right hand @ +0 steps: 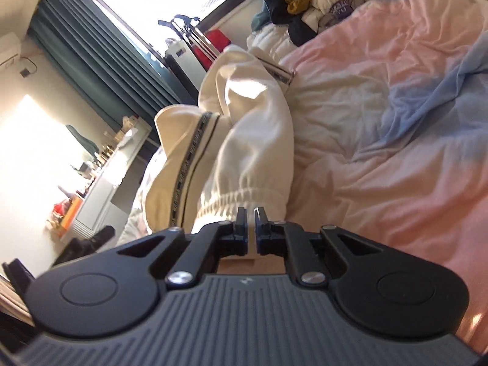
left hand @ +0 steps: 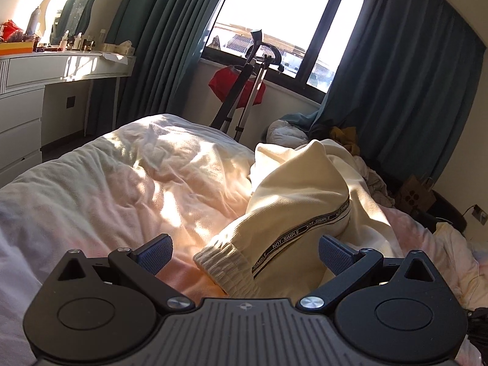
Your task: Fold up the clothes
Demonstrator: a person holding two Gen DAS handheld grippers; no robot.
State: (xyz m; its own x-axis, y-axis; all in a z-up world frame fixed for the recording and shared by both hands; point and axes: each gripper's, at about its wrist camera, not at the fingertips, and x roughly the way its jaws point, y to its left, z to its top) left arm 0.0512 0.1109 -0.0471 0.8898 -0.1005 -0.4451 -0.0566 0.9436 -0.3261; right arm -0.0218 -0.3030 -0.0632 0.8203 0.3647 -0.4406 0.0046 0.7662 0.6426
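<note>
Cream sweatpants (left hand: 292,201) with a black "NOT-SIMPLE" side stripe lie bunched on the bed. In the left wrist view a ribbed cuff (left hand: 222,262) lies between the wide-open jaws of my left gripper (left hand: 244,253), and nothing is gripped. In the right wrist view my right gripper (right hand: 250,213) is shut on the elastic waistband (right hand: 241,198) of the same sweatpants (right hand: 250,134) and holds it lifted off the bed, with the legs hanging away from it.
A rumpled pink, white and blue duvet (right hand: 381,122) covers the bed (left hand: 106,177). A pile of other clothes (right hand: 317,3) lies at the far bed edge. A garment steamer with a red item (left hand: 241,85) stands by the window. A white dresser (left hand: 36,91) stands left.
</note>
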